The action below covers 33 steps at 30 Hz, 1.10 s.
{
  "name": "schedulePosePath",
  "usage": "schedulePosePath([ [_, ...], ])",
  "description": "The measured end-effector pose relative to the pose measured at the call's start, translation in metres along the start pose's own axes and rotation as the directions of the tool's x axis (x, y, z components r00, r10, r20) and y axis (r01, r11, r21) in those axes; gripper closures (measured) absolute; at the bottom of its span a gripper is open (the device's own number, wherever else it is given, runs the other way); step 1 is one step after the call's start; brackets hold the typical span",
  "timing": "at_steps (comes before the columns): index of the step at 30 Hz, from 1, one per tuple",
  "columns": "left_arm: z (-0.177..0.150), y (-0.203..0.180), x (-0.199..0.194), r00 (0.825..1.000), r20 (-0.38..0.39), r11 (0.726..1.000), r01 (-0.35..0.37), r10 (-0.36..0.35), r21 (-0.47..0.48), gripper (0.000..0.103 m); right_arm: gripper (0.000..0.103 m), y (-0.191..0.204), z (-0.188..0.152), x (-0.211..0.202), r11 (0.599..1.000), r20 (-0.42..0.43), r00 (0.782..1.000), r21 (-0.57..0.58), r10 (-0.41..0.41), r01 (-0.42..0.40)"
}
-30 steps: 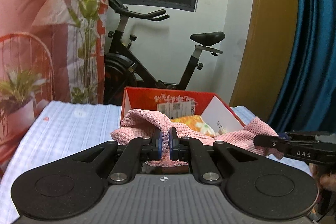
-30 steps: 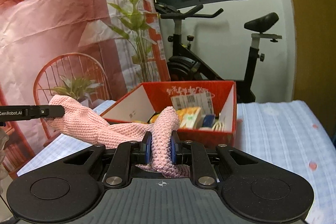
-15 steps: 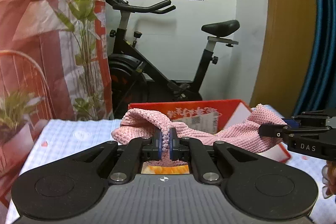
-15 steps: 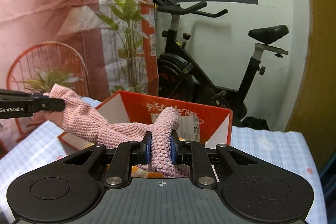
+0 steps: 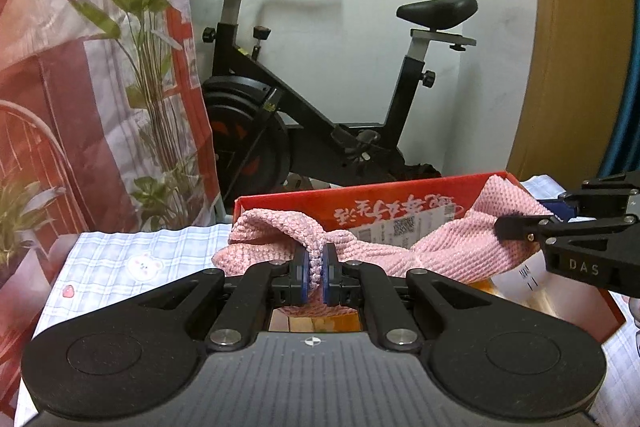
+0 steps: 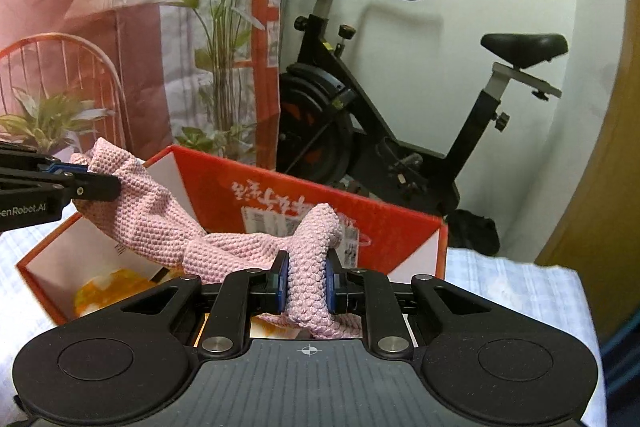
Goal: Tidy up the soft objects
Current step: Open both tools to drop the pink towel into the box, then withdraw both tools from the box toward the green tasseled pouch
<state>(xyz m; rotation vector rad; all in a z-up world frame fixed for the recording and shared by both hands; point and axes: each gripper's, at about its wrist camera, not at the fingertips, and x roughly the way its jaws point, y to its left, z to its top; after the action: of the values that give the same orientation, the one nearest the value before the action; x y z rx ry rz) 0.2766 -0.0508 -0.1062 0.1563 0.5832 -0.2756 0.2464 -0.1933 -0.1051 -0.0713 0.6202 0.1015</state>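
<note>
Two-handed carry of a pink knitted cloth [image 5: 448,251] above an open red cardboard box [image 6: 256,195]. The left hand-held gripper [image 5: 314,277] is pressed together on a thin folded edge at one end of the cloth; the right hand-held gripper [image 6: 306,285] pinches a thicker bunched roll at the other end, so its jaws stand slightly wider apart around the fabric. Holding both ends keeps the limp cloth stretched as a sagging band between the two tools, clear of the box walls, rather than letting it trail or snag on the rim. Each wrist view shows the other tool at the frame edge, with cloth at its tips. The cloth hangs across the box opening, its middle drooping towards the interior, which suggests the box is the intended container for the soft items. Inside lie an orange-and-yellow item [image 6: 108,291], whose nature cannot be made out from here, and white printed paper or packaging. The box stands on a surface covered by a pale checked sheet [image 5: 132,251], probably a bed or covered worktop. An exercise bike [image 5: 320,107] and a printed curtain [image 5: 80,47] form the background.
</note>
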Motion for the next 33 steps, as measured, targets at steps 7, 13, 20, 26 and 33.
schedulePosePath([
  [7,0.000,-0.004,0.021,0.998,-0.058,1.000,0.011,-0.010,0.027,0.095,0.087,-0.013,0.013,0.020,1.000,-0.021,1.000,0.000,-0.007,0.007],
  [13,-0.002,-0.002,0.021,0.995,-0.087,0.998,0.050,-0.047,0.036,0.084,0.074,-0.014,0.005,0.025,1.000,-0.038,0.999,0.014,-0.003,0.004],
  [20,-0.004,-0.006,-0.001,0.997,-0.046,0.997,0.071,-0.069,0.042,0.023,0.041,-0.015,-0.001,0.008,0.999,-0.014,1.000,0.034,-0.012,0.012],
  [26,-0.008,-0.003,-0.027,0.996,-0.019,0.996,0.086,-0.086,-0.013,0.005,0.005,-0.013,-0.001,-0.024,0.998,0.054,0.998,0.057,-0.030,0.027],
  [33,-0.021,0.004,-0.058,0.997,-0.005,0.995,0.076,-0.076,-0.057,0.000,0.000,-0.005,-0.008,-0.060,0.996,0.092,0.995,0.091,-0.032,0.023],
])
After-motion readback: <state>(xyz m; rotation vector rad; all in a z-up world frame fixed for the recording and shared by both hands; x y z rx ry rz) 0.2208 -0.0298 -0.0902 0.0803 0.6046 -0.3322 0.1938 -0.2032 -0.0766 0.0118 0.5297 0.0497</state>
